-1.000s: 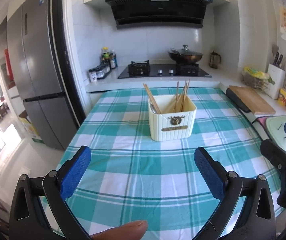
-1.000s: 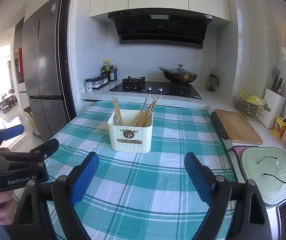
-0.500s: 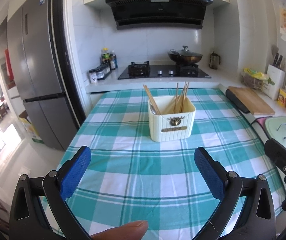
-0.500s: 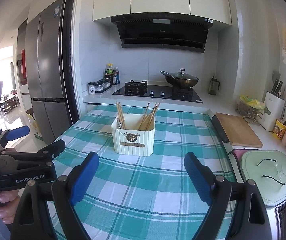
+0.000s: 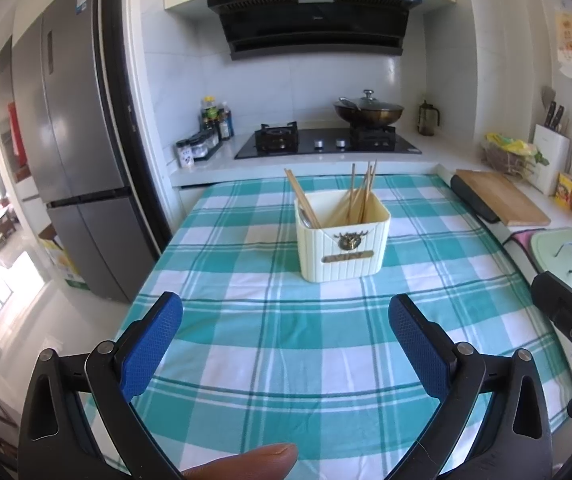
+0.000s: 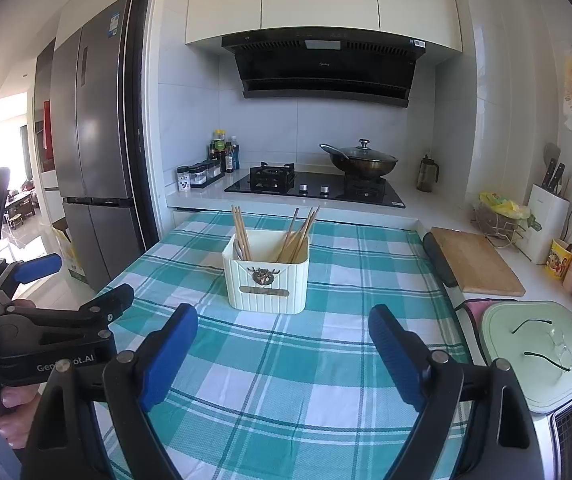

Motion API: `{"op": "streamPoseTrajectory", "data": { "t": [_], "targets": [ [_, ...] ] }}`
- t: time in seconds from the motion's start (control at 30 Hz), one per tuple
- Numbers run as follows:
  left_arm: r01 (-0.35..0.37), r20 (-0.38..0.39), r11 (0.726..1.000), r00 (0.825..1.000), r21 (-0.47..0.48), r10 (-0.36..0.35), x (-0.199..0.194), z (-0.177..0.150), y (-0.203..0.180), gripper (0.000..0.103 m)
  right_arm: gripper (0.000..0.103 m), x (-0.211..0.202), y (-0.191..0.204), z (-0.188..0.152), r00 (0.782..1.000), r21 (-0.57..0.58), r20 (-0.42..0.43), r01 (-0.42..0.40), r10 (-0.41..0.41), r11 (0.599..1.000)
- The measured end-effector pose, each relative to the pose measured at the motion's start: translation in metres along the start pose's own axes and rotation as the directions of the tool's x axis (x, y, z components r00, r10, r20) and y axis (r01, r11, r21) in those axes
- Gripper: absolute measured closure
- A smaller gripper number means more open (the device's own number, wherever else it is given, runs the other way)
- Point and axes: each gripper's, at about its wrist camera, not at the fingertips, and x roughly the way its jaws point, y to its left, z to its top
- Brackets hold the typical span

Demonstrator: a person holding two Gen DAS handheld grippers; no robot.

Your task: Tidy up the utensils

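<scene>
At the centre of both frames, a cream utensil holder (image 5: 342, 240) is standing upright on the checked bench (image 5: 270, 336), its chopsticks (image 5: 360, 194) pointing up, leaning left and right. Both the left gripper (image 5: 286, 332) and right gripper (image 6: 282, 344) are hanging back empty, fingers spread; I judge the sorting either finished or not begun, any next move calling for a pinch across a stick's upper end.

White-tiled kitchen wall (image 6: 270, 128), grey refrigerator (image 6: 94, 120) left, daylight beyond.
</scene>
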Motion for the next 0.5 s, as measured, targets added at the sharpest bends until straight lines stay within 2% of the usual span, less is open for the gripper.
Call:
{"op": "streamPoseTrajectory", "data": {
  "t": [0.5],
  "targets": [
    [0.012, 0.003, 1.0, 1.0, -0.004, -0.012, -0.0009, -0.0005, 0.0003, 0.0, 0.014, 0.0004, 0.0004, -0.0004, 1.0, 0.001, 0.001, 0.003, -0.003, 1.0]
  ]
}}
